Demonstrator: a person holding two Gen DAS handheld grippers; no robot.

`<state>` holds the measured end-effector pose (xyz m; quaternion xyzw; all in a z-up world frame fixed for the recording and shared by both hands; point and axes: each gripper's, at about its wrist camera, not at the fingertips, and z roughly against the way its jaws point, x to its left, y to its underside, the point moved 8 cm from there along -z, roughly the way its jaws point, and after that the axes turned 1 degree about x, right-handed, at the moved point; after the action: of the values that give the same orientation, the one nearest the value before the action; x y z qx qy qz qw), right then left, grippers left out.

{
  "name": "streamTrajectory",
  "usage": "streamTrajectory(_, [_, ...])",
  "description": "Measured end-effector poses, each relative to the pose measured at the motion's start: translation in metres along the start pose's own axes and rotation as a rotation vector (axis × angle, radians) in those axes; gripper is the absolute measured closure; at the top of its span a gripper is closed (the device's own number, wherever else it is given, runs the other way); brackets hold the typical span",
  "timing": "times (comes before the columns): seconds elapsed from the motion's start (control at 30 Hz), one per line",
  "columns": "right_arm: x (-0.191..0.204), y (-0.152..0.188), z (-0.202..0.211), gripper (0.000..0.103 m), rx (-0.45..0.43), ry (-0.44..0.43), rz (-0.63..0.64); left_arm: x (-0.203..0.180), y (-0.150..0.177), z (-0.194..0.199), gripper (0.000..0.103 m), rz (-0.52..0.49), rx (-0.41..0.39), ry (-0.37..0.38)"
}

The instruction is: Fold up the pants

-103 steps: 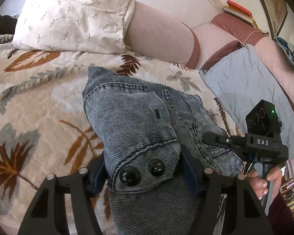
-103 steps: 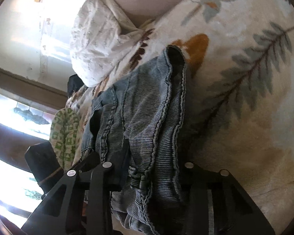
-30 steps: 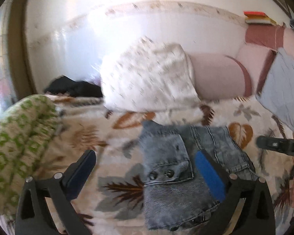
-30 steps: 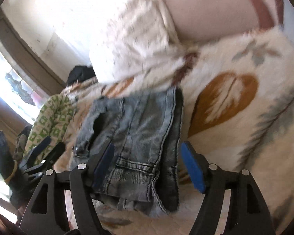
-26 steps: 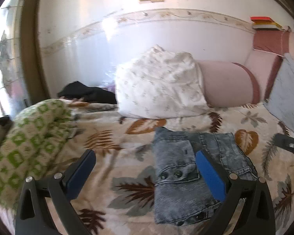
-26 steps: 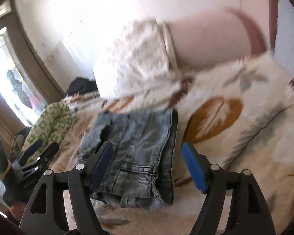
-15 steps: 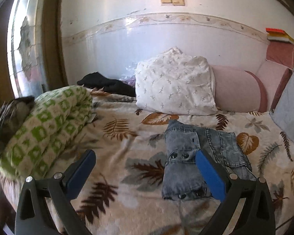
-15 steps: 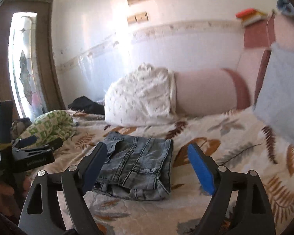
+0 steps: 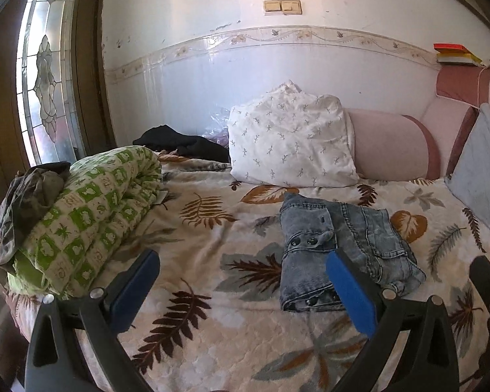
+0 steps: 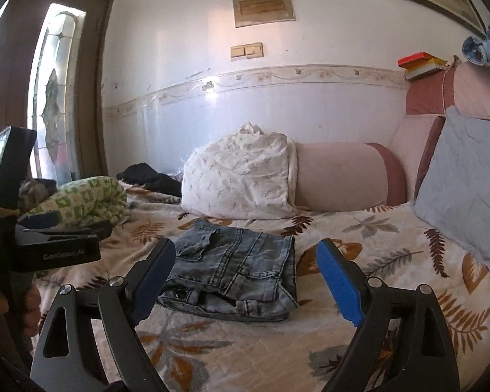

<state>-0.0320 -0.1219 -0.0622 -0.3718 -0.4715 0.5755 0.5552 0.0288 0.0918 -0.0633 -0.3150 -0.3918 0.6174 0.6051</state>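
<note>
On bedspread (image 9: pixel 212 235), folded grey denim pants (image 9: pixel 339 248)

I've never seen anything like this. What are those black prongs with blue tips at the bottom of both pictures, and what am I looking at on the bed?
There is no robot here. A person holds a hand tool in each hand, and each tool has two fingers with blue pads. A small wide-angle camera sits on each tool and looks out along its fingers, so one picture comes from the left gripper and the other from the right gripper.

In the right picture you can also see the left tool from the side, with the person's hand around its handle.

On the leaf-patterned bedspread lie folded grey jeans. Behind them are a white pillow and a pink bolster; a rolled green blanket lies to the left.

Nothing is held. Both grippers are open and empty, and the right one's jaws have just been opening.
</note>
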Motion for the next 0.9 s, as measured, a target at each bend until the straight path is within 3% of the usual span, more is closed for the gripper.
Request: streamTrajectory(0.9, [0.012, 0.014, -0.014, 0.015, 0.035, 0.028, -0.003, 0.016, 0.011, -0.001, 0.0, 0.006, 0.023, -0.016])
